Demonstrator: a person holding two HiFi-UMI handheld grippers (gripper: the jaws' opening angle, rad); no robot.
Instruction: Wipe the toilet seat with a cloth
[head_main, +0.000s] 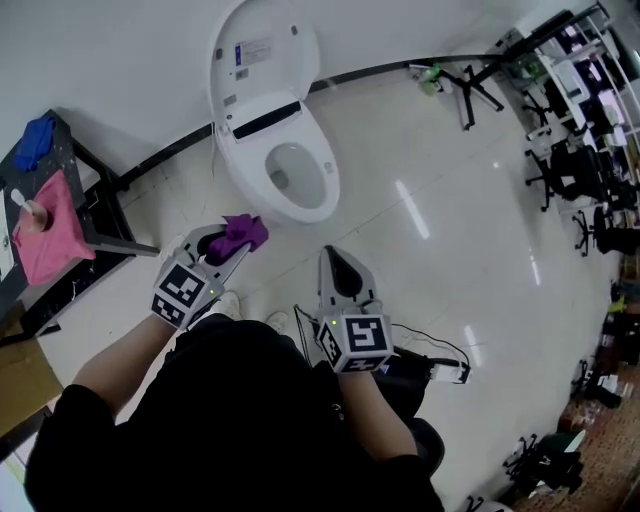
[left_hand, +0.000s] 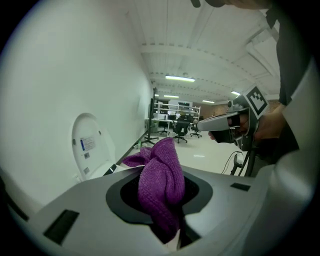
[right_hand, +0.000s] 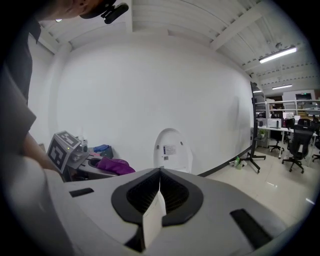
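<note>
A white toilet (head_main: 285, 165) stands against the wall with its lid (head_main: 262, 50) raised and the seat (head_main: 322, 200) down. My left gripper (head_main: 225, 245) is shut on a bunched purple cloth (head_main: 238, 234) (left_hand: 160, 187), held in front of the toilet's near rim, a little to its left. My right gripper (head_main: 342, 272) is shut with nothing in it, held to the right of the left one and short of the bowl. In the right gripper view the toilet lid (right_hand: 171, 150) shows ahead, with the purple cloth (right_hand: 114, 165) at left.
A dark side table (head_main: 70, 200) at left carries a pink cloth (head_main: 48, 230) and a blue cloth (head_main: 35, 140). Office chairs and desks (head_main: 575, 150) fill the far right. A white cable (head_main: 440, 350) lies on the glossy tiled floor by my right side.
</note>
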